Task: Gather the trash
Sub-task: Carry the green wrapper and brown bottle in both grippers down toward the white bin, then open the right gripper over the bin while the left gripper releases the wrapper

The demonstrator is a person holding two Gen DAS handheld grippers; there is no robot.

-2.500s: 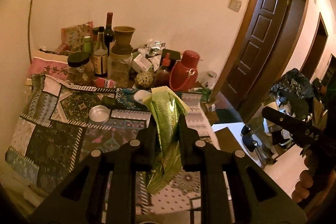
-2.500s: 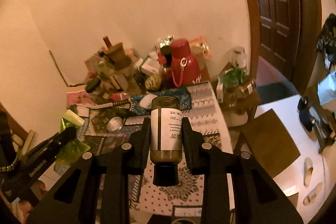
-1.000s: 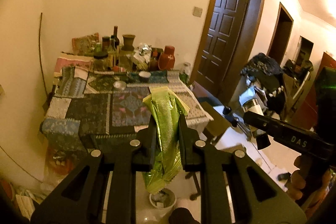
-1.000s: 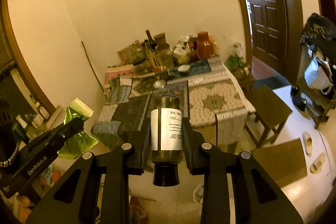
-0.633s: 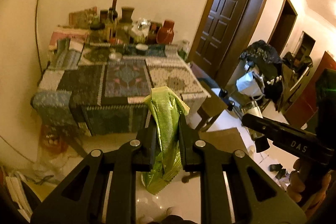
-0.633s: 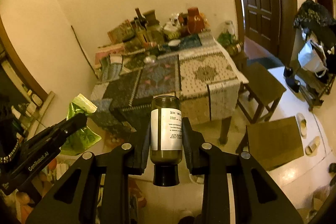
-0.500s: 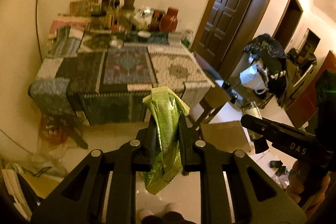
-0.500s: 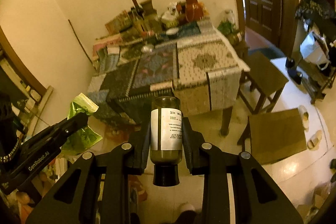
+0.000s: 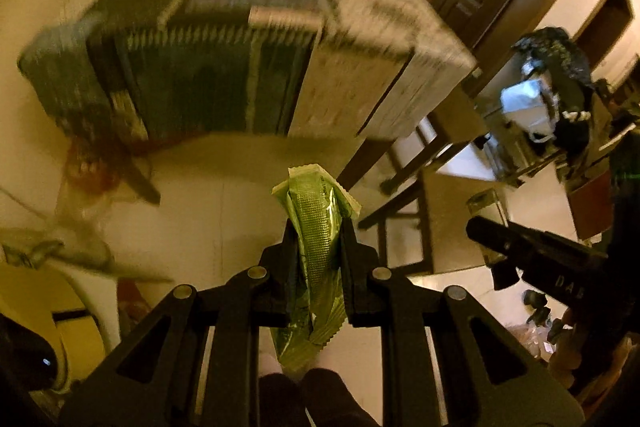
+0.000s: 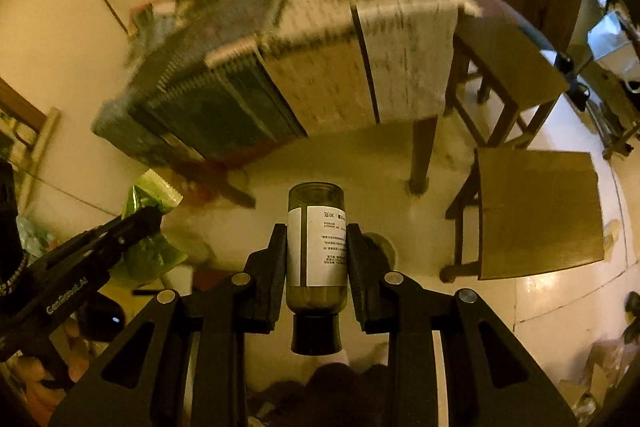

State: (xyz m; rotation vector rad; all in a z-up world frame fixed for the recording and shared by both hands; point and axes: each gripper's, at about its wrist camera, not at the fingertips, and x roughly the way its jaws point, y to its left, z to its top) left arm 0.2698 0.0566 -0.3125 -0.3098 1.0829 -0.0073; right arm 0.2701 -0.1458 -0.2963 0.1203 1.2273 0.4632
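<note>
- A green foil wrapper [image 9: 316, 251] is clamped between the fingers of the left tool [image 9: 315, 239], its crimped top sticking out beyond the fingertips.
- A dark glass bottle [image 10: 317, 251] with a white label is gripped by the right tool [image 10: 317, 247], cap end toward the camera.
- Both tools are held over the pale floor [image 10: 352, 163], in front of the near edge of the cloth-covered counter [image 10: 320, 67], which is blurred.
</note>
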